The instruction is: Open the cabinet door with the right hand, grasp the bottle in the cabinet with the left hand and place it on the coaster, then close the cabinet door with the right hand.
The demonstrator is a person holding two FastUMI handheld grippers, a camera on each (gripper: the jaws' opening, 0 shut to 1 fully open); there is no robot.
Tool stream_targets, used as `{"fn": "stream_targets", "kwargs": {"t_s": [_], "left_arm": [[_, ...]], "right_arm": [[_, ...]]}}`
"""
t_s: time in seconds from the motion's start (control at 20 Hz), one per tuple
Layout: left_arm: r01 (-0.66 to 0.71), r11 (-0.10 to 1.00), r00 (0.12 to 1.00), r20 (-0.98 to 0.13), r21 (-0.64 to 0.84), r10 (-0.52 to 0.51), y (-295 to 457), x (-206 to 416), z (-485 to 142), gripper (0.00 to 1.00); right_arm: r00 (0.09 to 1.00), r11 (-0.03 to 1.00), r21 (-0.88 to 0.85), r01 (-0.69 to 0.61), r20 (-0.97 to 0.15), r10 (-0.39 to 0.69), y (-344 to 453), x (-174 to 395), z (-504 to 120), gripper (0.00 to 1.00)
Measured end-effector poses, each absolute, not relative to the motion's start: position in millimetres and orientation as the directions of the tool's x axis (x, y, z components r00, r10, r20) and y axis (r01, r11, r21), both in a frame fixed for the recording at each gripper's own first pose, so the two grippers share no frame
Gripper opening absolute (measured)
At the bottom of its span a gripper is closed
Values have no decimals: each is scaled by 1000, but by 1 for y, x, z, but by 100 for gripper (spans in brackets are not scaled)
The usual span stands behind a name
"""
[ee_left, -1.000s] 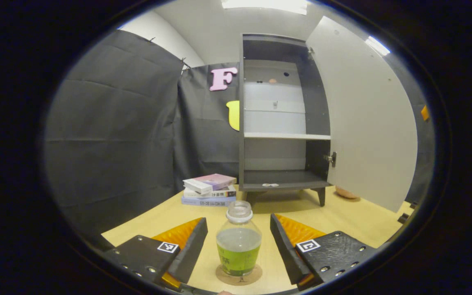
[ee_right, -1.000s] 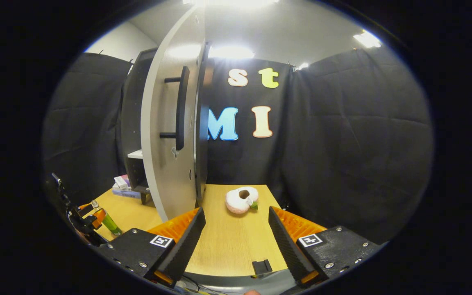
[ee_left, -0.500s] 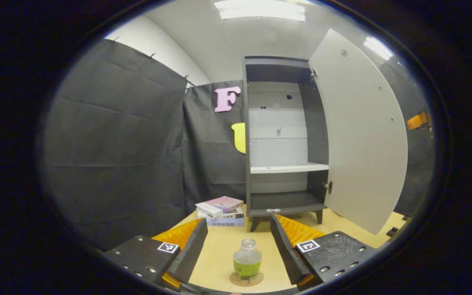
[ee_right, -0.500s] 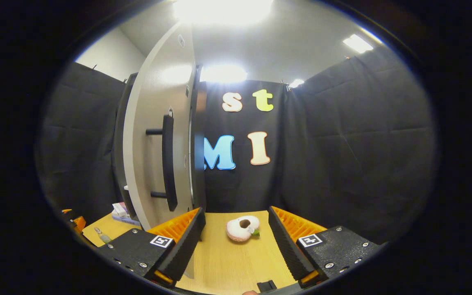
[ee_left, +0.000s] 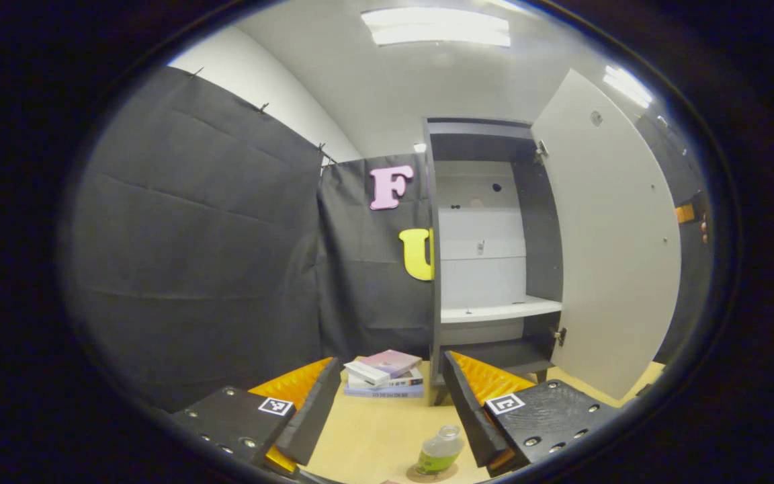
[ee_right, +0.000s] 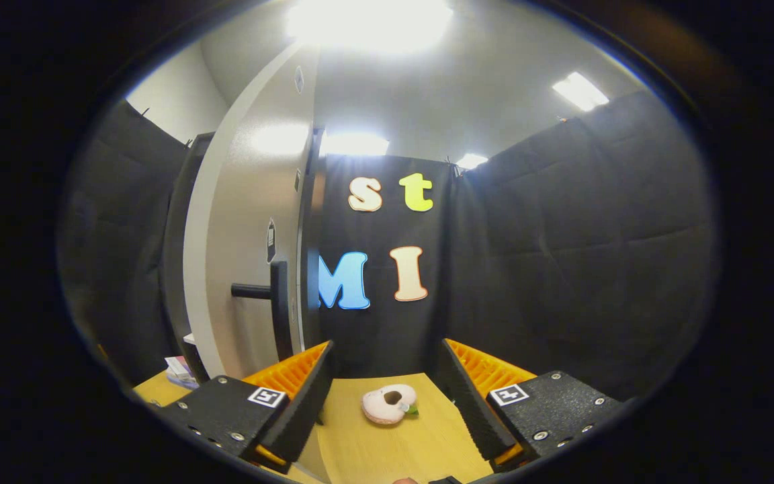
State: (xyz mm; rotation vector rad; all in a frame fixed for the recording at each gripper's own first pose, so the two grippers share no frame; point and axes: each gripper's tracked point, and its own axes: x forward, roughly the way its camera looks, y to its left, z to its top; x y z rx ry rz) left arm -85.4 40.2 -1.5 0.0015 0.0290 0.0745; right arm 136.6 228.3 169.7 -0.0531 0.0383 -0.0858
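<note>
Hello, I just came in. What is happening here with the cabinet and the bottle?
A person holds a gripper in each hand. The bottle already stands on the coaster on the table, and the left gripper is open and apart from it. The cabinet is empty on its shelves, and its door is wide open. The right gripper, also open, faces the door's outer side near the handle without touching it. Closing the door is the step not yet done.

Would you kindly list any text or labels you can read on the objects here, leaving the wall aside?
Bottle label: green, print too small to read.
Stacked books: spine print blurred, unreadable.
Left gripper and right gripper: square coded markers, no words.
Cabinet door: no text.
</note>
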Motion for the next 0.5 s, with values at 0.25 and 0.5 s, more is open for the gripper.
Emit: {"fn": "stream_targets", "kwargs": {"t_s": [0.25, 0.5], "left_arm": [[-43, 999, 998, -38, -3, 43, 57, -61, -7, 88], [7, 1000, 1000, -26, -5, -8, 64, -39, -10, 88]], "right_arm": [[996, 998, -11, 58, -60, -58, 253, 135, 165, 89], [997, 1000, -5, 11, -72, -11, 293, 127, 164, 89]]}}
